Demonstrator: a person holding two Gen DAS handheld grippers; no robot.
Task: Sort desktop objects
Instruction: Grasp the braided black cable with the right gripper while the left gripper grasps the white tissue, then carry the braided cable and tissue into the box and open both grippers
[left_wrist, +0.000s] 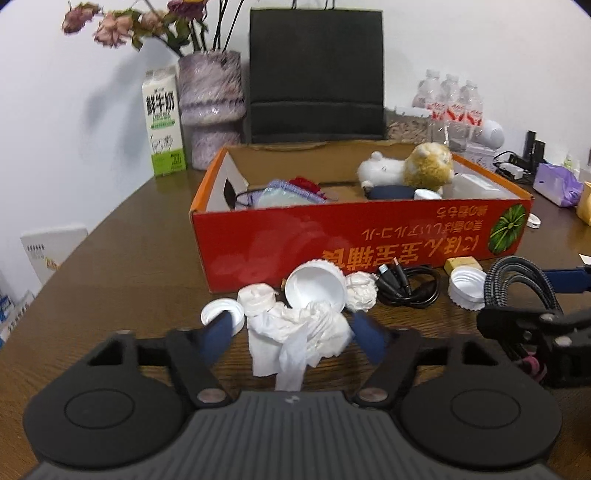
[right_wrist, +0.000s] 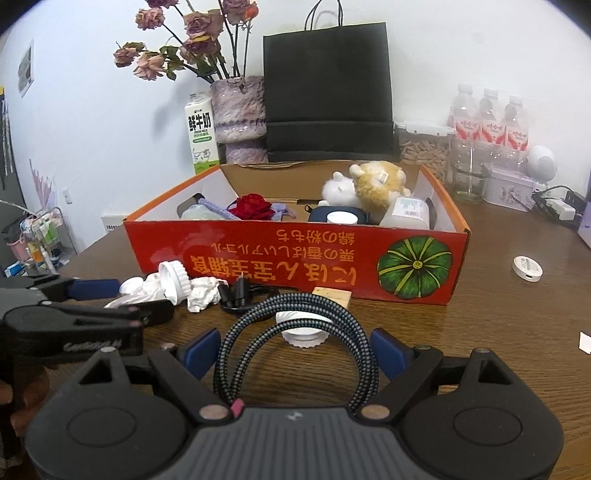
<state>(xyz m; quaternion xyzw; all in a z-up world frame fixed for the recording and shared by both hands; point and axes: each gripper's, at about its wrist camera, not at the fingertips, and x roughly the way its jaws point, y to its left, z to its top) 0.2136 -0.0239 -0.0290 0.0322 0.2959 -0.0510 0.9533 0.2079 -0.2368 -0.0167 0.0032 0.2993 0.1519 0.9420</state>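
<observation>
Brown wooden table (left_wrist: 122, 266), red box (left_wrist: 362, 240) as landmark. Crumpled tissue (left_wrist: 299, 332) before box, between left gripper (left_wrist: 295, 328) pads, jaws apart, not pressing. Braided cable (right_wrist: 295, 332) nearer than box, clamped across right gripper (right_wrist: 295, 350). Both angled downward.

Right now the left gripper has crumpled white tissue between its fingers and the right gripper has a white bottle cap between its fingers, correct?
Not quite. The left gripper does straddle the crumpled white tissue, but the right wrist view shows the right gripper around a coiled braided cable, not a cap.
</observation>
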